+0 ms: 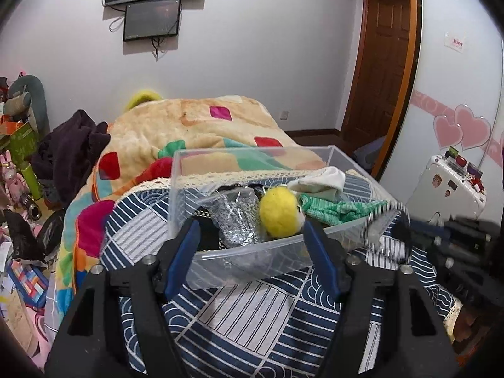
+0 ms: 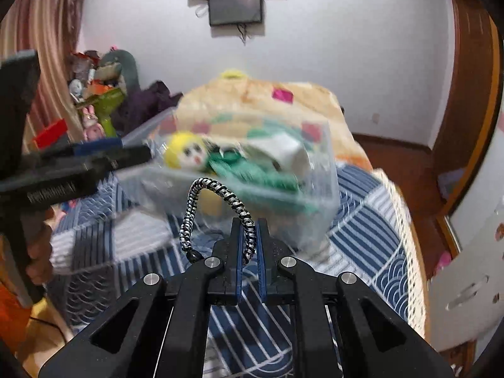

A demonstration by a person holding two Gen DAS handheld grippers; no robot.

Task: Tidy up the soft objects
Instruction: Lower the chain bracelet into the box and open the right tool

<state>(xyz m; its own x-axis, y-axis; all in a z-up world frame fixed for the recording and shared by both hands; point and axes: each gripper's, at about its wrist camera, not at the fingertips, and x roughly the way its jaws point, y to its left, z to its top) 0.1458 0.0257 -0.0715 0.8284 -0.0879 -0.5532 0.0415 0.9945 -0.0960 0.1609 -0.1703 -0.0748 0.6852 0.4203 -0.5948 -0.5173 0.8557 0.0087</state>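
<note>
The right tongs (image 2: 249, 236) pinch a braided cord (image 2: 217, 189), which arches up-left; the clear box (image 2: 327, 208) lies straight ahead. The left tongs (image 1: 252, 230) gape wide at its near rim.

A clear bin (image 1: 343, 160) sits on a patterned cloth (image 1: 252, 315) with a blanket (image 1: 201, 126) behind it. In the bin a doll (image 1: 278, 215) lies left of a knitted piece (image 1: 340, 209), a sock (image 1: 321, 181) behind them, and what seems a sequinned pouch (image 1: 234, 220) further left
</note>
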